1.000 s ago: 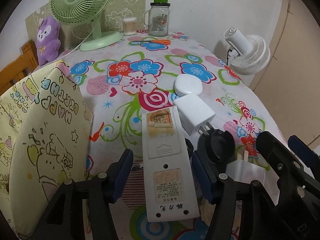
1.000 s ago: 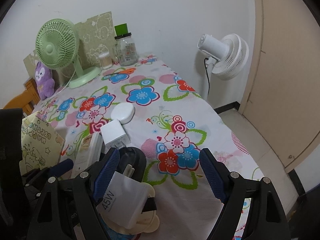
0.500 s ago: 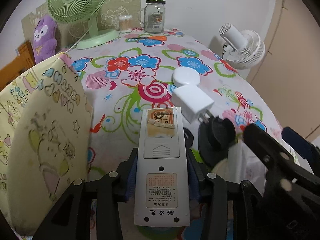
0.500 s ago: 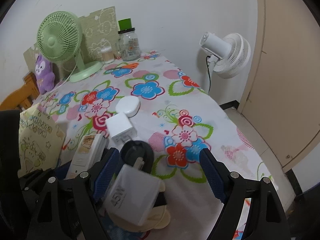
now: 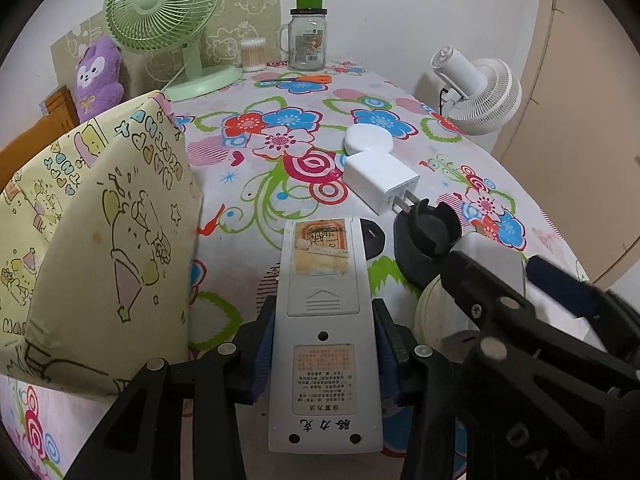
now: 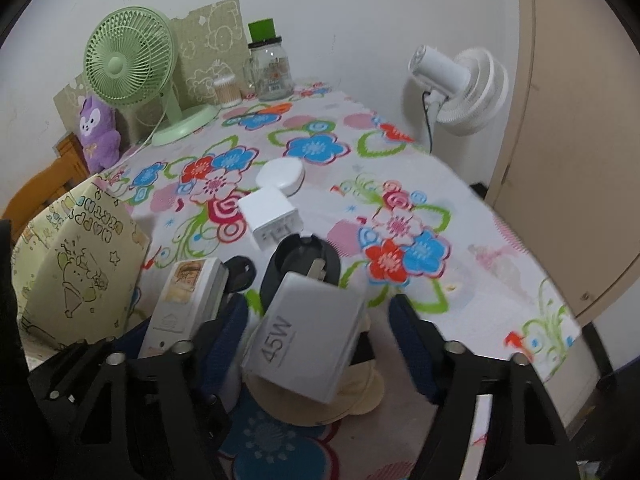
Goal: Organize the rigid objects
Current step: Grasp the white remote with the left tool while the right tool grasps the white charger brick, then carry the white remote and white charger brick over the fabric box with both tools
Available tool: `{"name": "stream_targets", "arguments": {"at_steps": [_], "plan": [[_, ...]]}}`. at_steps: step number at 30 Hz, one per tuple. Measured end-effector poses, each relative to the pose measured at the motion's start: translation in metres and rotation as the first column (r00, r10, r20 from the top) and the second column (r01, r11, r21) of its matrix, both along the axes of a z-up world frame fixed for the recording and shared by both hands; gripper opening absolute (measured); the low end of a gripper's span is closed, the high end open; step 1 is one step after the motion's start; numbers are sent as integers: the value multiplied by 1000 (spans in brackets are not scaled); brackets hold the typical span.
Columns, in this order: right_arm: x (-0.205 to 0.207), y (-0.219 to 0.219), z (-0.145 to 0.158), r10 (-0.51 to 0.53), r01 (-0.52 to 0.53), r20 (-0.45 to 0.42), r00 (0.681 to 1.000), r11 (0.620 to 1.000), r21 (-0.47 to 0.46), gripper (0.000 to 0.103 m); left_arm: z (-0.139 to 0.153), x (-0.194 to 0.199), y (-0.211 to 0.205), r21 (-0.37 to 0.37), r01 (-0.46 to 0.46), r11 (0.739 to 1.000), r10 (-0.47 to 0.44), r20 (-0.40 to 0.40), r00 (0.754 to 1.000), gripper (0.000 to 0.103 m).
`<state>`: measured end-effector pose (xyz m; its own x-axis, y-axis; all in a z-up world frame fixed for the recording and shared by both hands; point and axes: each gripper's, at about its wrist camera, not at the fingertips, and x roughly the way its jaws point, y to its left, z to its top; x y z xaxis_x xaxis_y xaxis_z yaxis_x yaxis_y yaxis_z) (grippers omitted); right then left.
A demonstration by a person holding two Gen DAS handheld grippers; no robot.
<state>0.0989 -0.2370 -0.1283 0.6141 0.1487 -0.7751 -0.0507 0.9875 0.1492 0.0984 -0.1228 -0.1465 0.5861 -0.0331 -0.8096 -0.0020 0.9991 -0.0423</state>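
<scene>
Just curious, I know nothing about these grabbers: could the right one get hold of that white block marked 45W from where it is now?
Probably yes: the 45W charger already sits between the closing right gripper's jaws, with nothing blocking.

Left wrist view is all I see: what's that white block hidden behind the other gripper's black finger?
Observer: A white charger printed 45W, lying between the right gripper's fingers.
Operator: Is it squeezed yet?
Observer: Not yet. The jaws are closing, with a gap showing between the charger and the pad on the picture's right.
Operator: Where do its prongs point?
Observer: Away from the camera, into a black round holder.
</scene>
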Motion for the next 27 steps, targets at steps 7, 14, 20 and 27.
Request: {"name": "stream_targets", "arguments": {"at_steps": [7, 14, 20, 27], "plan": [[4, -1, -2, -13, 13, -17, 1000, 999, 47, 55, 3, 3, 1, -2, -2, 1000, 2, 2, 1000, 45], [8, -5, 9, -20, 20, 1, 1000, 997, 68, 53, 16, 7, -2, -8, -1, 1000, 1, 20, 1000, 45], [6, -8, 22, -21, 20, 22, 1000, 997, 80, 51, 31, 6, -5, 0, -1, 1000, 1, 45, 999, 45], [3, -7, 36, -16, 13, 44, 999, 996, 87, 51, 45, 2, -3, -8, -8, 1000, 9, 59, 998, 45]]}}
